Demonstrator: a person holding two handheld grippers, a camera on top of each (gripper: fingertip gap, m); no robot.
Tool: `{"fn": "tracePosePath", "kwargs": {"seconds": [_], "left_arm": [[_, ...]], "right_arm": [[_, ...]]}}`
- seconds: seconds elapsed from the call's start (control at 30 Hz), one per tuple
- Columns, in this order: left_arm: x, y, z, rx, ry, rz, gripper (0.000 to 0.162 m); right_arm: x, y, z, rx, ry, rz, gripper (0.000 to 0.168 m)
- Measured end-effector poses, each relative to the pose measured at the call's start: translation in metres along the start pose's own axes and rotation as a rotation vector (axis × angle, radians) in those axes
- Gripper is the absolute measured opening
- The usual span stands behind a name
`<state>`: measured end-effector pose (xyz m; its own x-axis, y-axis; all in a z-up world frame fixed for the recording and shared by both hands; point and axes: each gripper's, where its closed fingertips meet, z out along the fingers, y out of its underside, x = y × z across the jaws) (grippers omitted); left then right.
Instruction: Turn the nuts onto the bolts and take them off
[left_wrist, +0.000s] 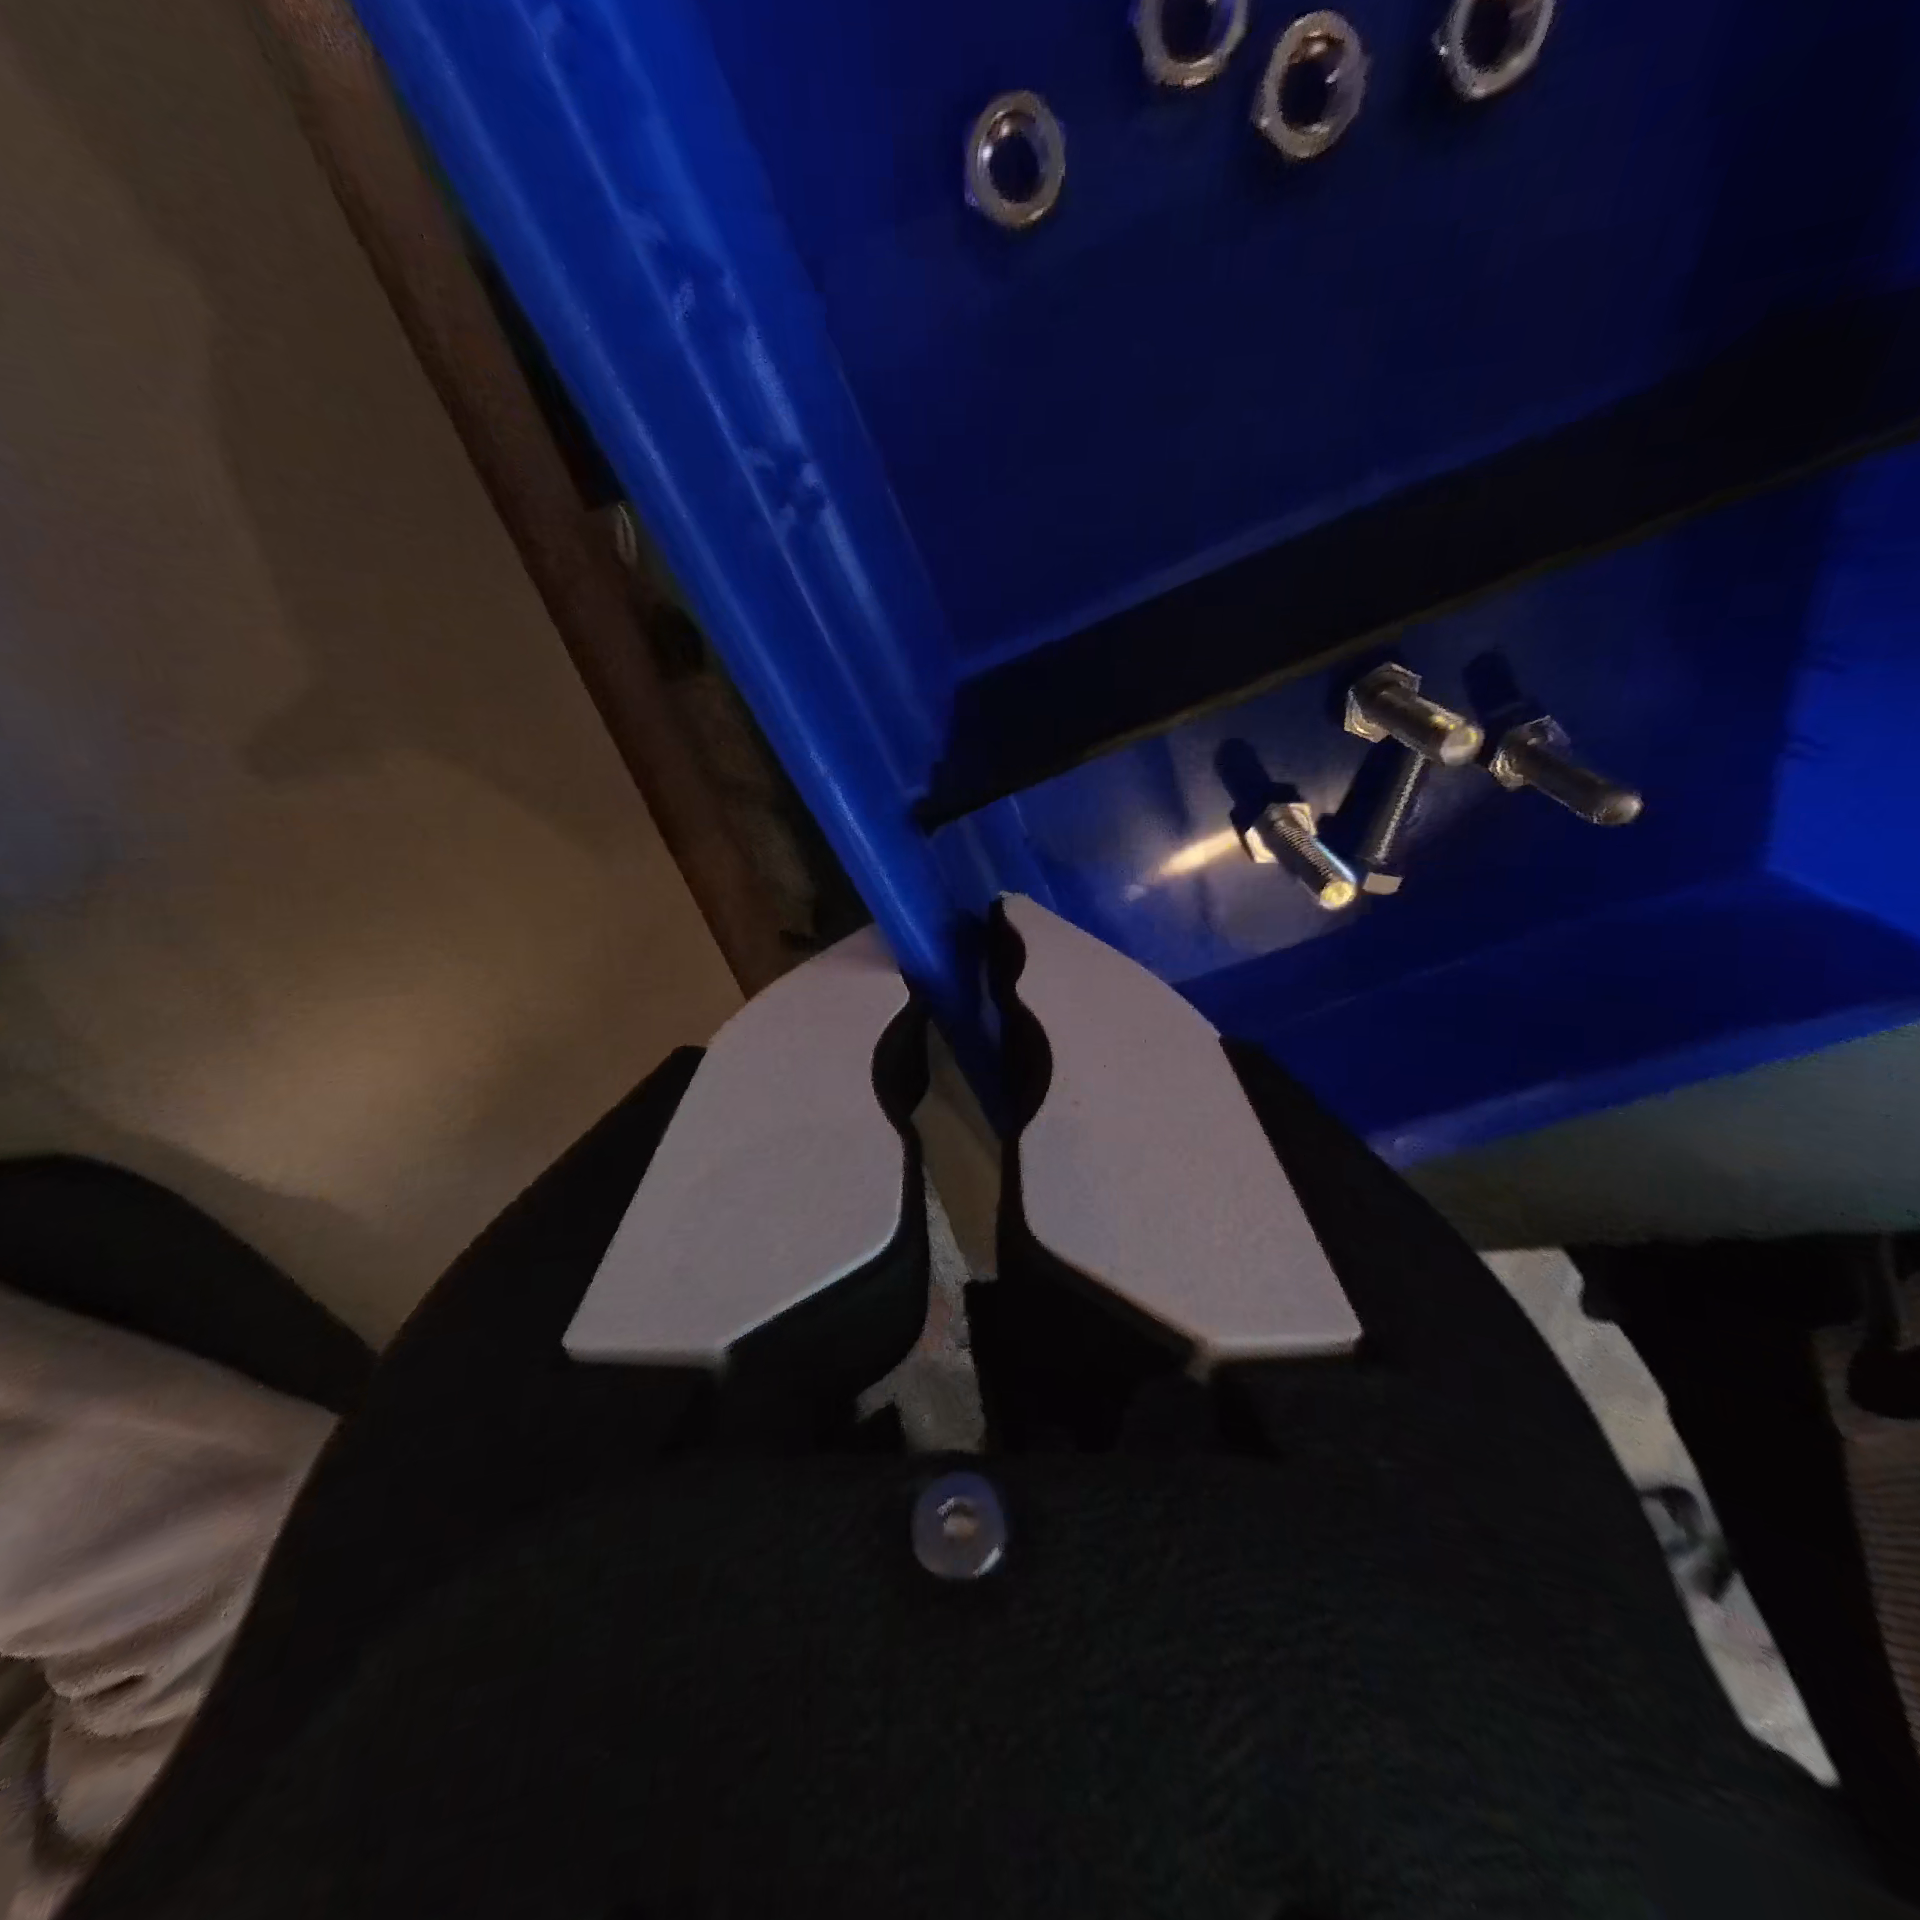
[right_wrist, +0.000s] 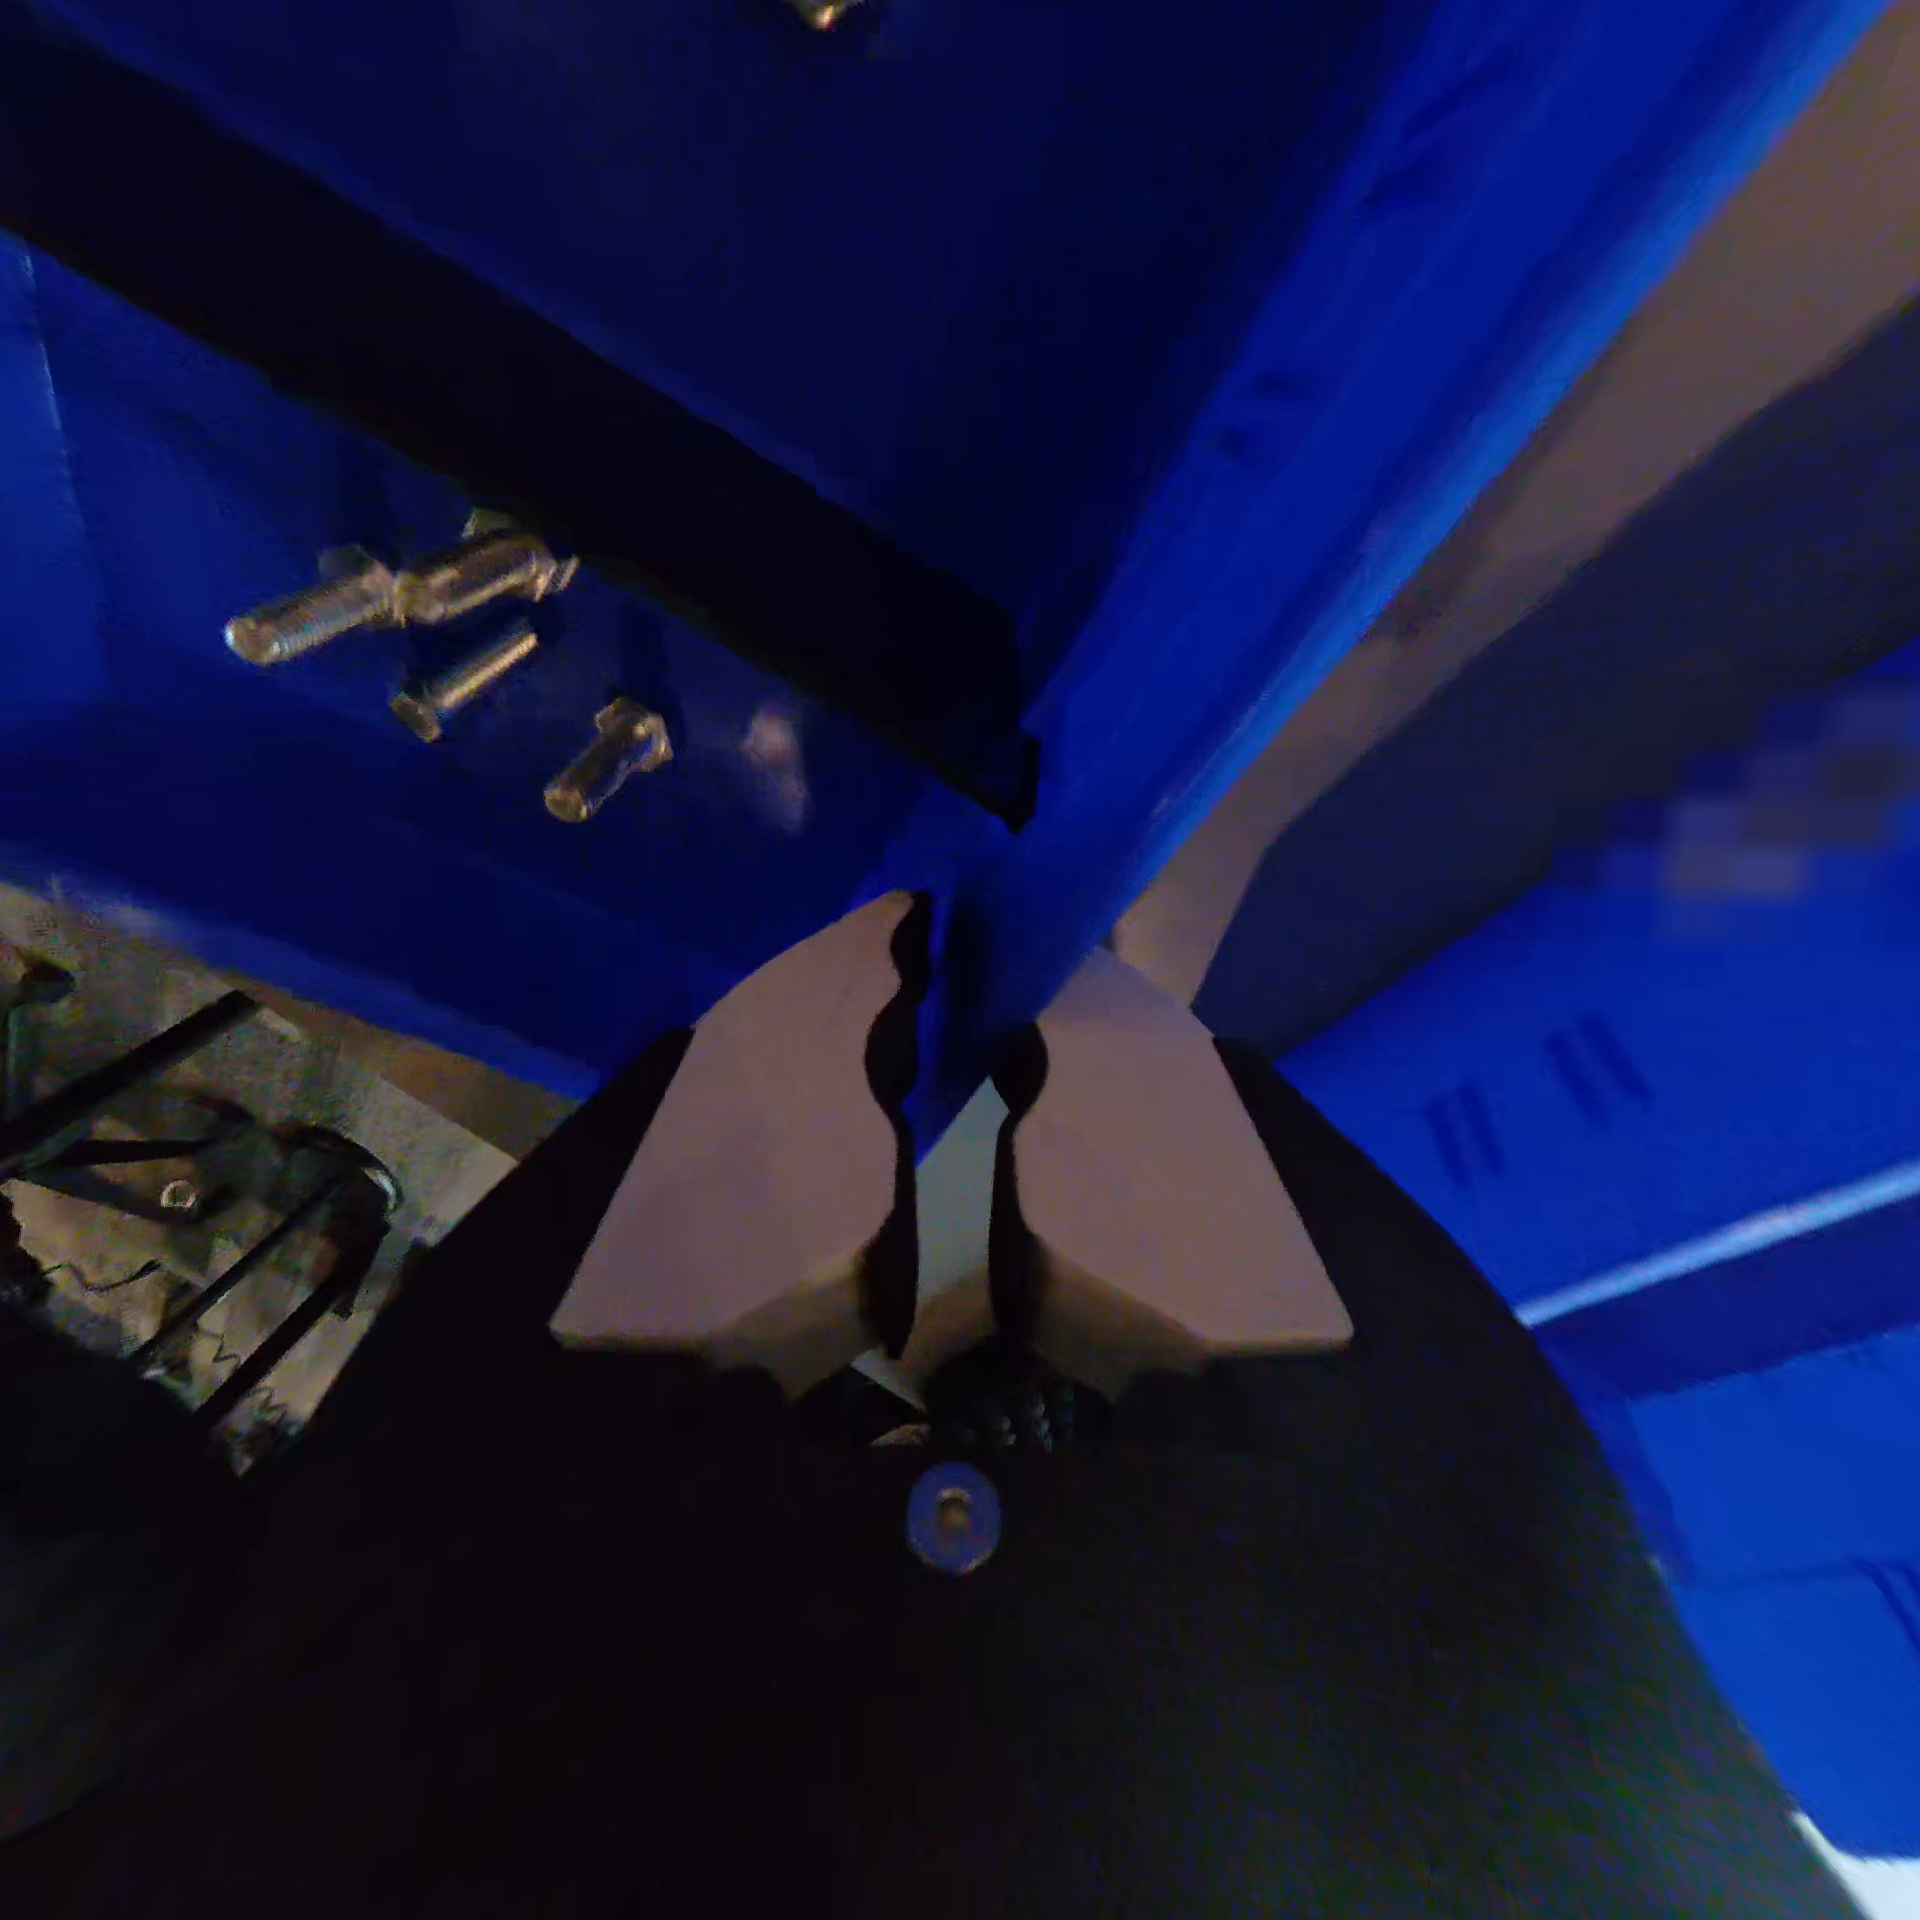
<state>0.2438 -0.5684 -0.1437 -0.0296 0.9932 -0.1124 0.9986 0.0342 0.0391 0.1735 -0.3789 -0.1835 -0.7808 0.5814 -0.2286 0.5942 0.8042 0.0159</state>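
A blue plastic bin is split by a black divider. Several silver nuts lie in its far compartment and several silver bolts in its near one. My left gripper is shut on the bin's left wall rim, near the divider's end. In the right wrist view my right gripper is shut on the bin's right wall rim, also by the divider. The bolts lie loose to its left. Both views are dim and slightly blurred.
A brown wooden edge runs along the bin's left side, with a beige surface beyond. Another blue bin stands to the right. A black wire frame lies on a grey surface at the lower left. One gripper's finger ends stand about 20 centimeters off the other's.
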Motion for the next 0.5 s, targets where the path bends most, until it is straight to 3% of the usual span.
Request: {"fn": "tracePosePath", "kwargs": {"seconds": [0.03, 0.2, 0.5], "left_arm": [[-0.003, -0.005, 0.003, 0.011, -0.017, 0.002, 0.008], [-0.002, -0.009, 0.008, 0.012, 0.003, 0.02, 0.009], [-0.012, -0.017, 0.025, 0.044, -0.072, 0.091, 0.017]], "right_arm": [[-0.002, 0.001, 0.005, -0.003, -0.017, 0.0, 0.01], [0.001, 0.001, 0.004, 0.001, -0.027, 0.007, 0.009], [-0.005, -0.004, 0.006, 0.028, -0.067, -0.02, 0.023]]}}
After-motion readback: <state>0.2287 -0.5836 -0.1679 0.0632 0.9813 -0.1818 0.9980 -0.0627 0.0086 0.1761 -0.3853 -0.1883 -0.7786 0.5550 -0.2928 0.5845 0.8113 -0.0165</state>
